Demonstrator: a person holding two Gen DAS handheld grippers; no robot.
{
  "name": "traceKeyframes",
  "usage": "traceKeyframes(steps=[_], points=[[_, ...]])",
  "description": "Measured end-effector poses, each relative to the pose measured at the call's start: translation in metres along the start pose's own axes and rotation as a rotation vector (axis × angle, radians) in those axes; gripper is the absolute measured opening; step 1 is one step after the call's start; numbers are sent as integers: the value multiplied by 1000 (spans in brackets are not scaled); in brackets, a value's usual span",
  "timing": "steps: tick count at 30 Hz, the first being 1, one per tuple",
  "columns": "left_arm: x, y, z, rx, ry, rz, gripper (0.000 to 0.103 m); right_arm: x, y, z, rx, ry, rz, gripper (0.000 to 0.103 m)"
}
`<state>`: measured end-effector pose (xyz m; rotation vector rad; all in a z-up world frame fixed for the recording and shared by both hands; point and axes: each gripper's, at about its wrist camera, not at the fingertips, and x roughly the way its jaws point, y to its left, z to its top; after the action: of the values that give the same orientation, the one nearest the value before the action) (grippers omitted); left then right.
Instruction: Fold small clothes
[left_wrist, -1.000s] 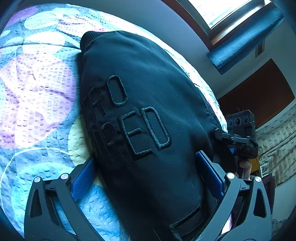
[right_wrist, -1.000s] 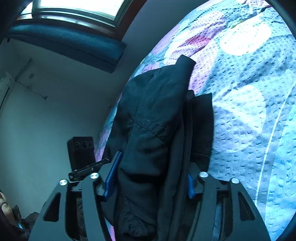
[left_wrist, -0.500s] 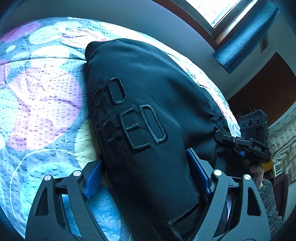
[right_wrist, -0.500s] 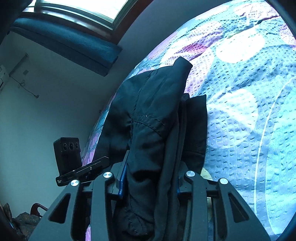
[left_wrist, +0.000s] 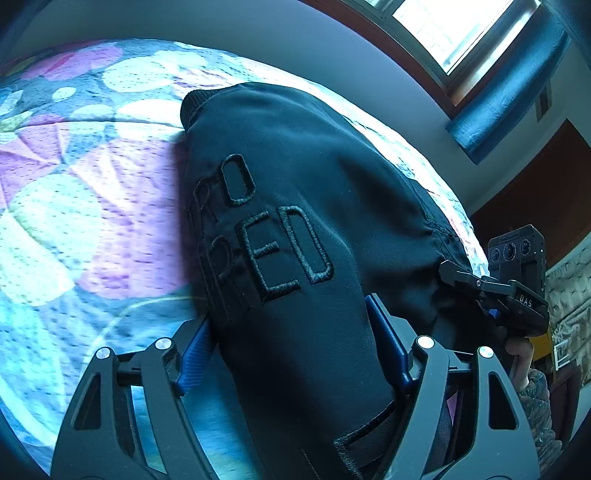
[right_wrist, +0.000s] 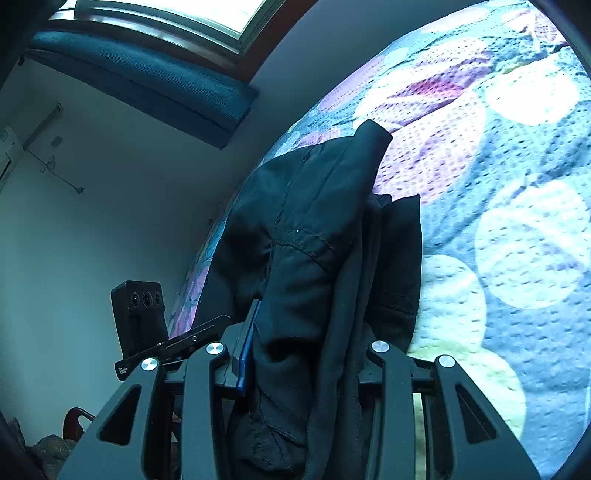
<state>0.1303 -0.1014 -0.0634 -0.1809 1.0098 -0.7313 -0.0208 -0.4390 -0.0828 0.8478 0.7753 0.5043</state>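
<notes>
Black jacket (left_wrist: 295, 229) is pinched in both my grippers, hanging over the quilted bedspread (left_wrist: 74, 221). Left gripper (left_wrist: 291, 354): blue pads closed on a thick wad of fabric, near the embroidered letters. I read only "RO" and "RED"; the rest of the letters wrap round the fold on the left and are hidden. A ribbed cuff or hem shows at the jacket's far top end; can't tell which. Jacket's lower part is cut off by the frame edge.

Right gripper (right_wrist: 306, 365): closed on a bunched, seamed section of the jacket (right_wrist: 295, 258). Only its left blue pad shows; the right pad is buried behind cloth. Can't tell how much of the jacket touches the bedspread (right_wrist: 517, 221) versus hanging off it.

Each camera sees the other gripper's camera block at the edge, partly behind the jacket. In the left view, part of my hand (left_wrist: 521, 362) shows under it, mostly cut off.
</notes>
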Motion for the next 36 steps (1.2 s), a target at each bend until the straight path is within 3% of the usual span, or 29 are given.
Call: traceKeyframes(steps=[7, 11, 15, 22, 26, 30, 34, 36], points=[[-35, 52, 17, -33, -33, 59, 76, 58, 24, 8, -14, 58, 72, 38], [-37, 73, 18, -47, -17, 35, 76, 78, 20, 6, 6, 70, 92, 37], [-36, 74, 12, -18, -38, 36, 80, 75, 4, 2, 61, 69, 134, 31], [-32, 71, 13, -24, -42, 22, 82, 76, 2, 1, 67, 66, 148, 32], [-36, 72, 14, -33, -45, 17, 85, 71, 4, 2, 91, 55, 163, 50], [-49, 71, 11, -25, -37, 13, 92, 53, 16, -1, 50, 34, 73, 71], [-65, 73, -5, -15, -27, -1, 96, 42, 27, -15, 2, 50, -1, 75], [-68, 78, -13, -58, -3, -56, 97, 41, 27, -22, 11, 59, 4, 76]])
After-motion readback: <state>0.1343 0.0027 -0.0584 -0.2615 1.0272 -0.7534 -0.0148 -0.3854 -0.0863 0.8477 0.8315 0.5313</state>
